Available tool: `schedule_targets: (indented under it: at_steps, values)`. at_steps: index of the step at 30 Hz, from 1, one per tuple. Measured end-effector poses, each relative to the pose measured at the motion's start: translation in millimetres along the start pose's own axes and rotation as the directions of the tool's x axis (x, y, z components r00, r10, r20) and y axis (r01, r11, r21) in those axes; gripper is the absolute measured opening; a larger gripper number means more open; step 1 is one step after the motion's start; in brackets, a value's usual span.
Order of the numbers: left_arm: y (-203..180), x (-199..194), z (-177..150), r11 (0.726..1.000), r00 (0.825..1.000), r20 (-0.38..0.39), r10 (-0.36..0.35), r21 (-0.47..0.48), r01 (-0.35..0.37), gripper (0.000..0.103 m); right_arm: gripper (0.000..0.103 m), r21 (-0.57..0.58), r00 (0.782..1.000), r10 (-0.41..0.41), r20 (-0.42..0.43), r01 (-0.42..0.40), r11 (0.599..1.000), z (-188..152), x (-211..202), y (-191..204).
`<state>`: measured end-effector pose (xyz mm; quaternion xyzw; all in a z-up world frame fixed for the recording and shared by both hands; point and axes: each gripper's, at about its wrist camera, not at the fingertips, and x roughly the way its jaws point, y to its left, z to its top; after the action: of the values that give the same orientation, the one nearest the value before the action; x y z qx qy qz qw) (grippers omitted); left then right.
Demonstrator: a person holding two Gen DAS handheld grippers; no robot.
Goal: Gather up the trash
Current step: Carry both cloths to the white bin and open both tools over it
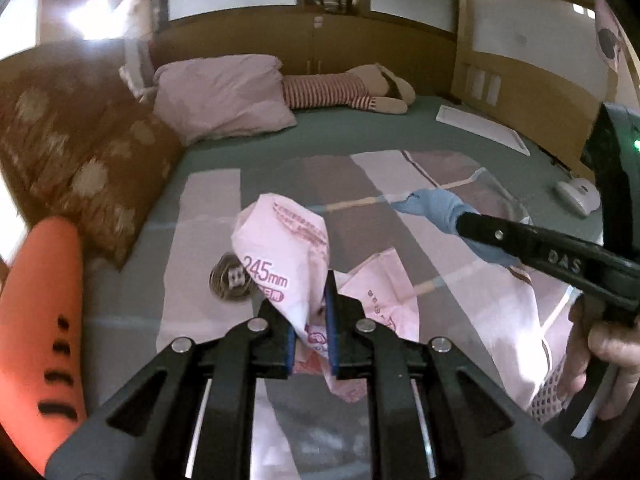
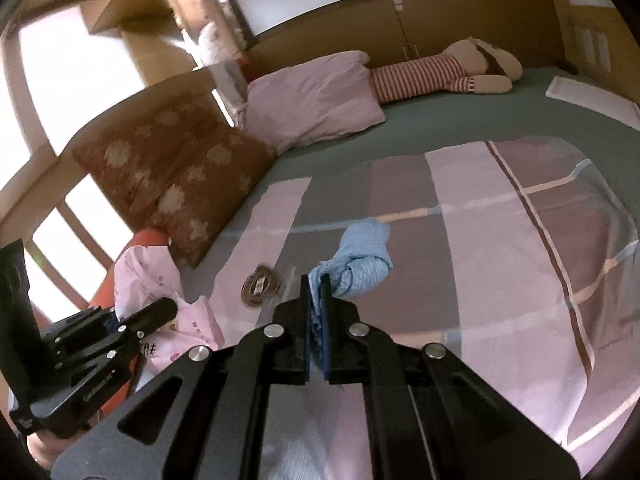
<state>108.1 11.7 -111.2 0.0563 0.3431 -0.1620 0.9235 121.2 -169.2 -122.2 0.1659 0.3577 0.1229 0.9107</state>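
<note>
A wide bed [image 2: 460, 128] with a grey-green sheet fills both views, a striped pink and mauve quilt [image 2: 500, 240] spread over its near part. At the far left lie a brown flowered cushion [image 2: 172, 172] and a pale pink pillow [image 2: 316, 100]; a stuffed toy in a striped shirt [image 2: 440, 70] lies along the far edge. The left gripper [image 1: 316, 316] has its fingers closed on a crumpled pink printed wrapper [image 1: 280, 248], held above the quilt at the near left. The right gripper [image 2: 316, 312] has its fingers clamped shut on a wad of light blue cloth [image 2: 360, 264], which hangs beyond the fingertips over the quilt. A small round metallic disc [image 2: 260, 286] lies on the quilt between the two grippers.
</note>
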Motion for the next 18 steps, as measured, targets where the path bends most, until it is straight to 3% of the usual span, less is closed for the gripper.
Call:
schedule_targets:
  at_steps: [6, 14, 18]
  values:
    - [8.6, 0.2, -13.7, 1.000, 1.000, -0.017, 0.010, -0.024, -0.010, 0.013, 0.005, -0.056, 1.000, -0.018, -0.014, 0.017, 0.998, -28.7, -8.7, 24.2]
    - [9.8, 9.0, -13.8, 1.000, 1.000, -0.024, 0.006, -0.027, -0.007, 0.013, 0.005, -0.072, 0.999, -0.041, -0.006, 0.041, 0.997, -33.2, -8.1, 28.0]
    - [9.1, 13.0, -14.0, 1.000, 0.999, -0.035, -0.006, -0.027, 0.005, 0.013, 0.005, -0.040, 0.998, -0.022, 0.060, 0.024, 0.999, -33.3, -53.0, 21.1]
